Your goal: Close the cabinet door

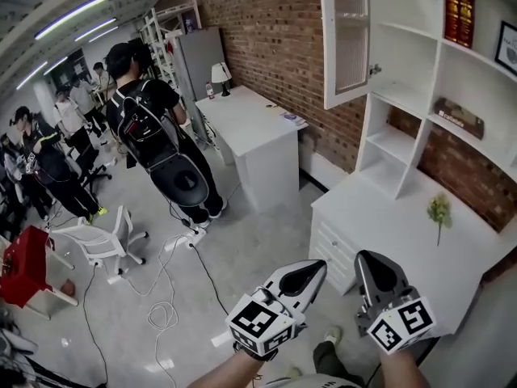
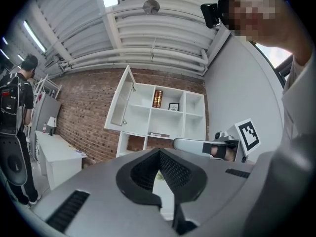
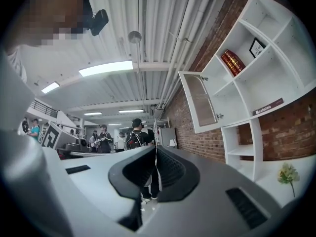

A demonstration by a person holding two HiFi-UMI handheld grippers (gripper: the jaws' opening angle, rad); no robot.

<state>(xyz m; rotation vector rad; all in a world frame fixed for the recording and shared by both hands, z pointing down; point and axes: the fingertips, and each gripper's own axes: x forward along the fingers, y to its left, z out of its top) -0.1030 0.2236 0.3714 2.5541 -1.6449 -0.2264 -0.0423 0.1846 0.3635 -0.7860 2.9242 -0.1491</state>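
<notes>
Your left tongs [image 1: 311, 272] are pressed together with nothing between them, low over the front of the white bench [image 1: 380, 217]. Your right tongs [image 1: 370, 263], just beside them, are also pressed together and empty.

Both pairs are well apart from the cabinet door [image 1: 346, 39]. It hangs high above the bench's left end, swung wide out from the white shelf cabinet [image 1: 408, 148].

Closed tongs should suit this step, since it calls for a push and not a pinch. The face turned toward you looks like the inner one. So raise one pair past the free edge, set it flat on the far face near that edge, and sweep the door in toward the shelves. Ease off as it meets the frame so it does not bounce back.

The door is white-framed with a pale panel that looks ribbed. A small fitting [image 1: 376, 69], probably a hinge, sits on the edge next to the cabinet.
</notes>
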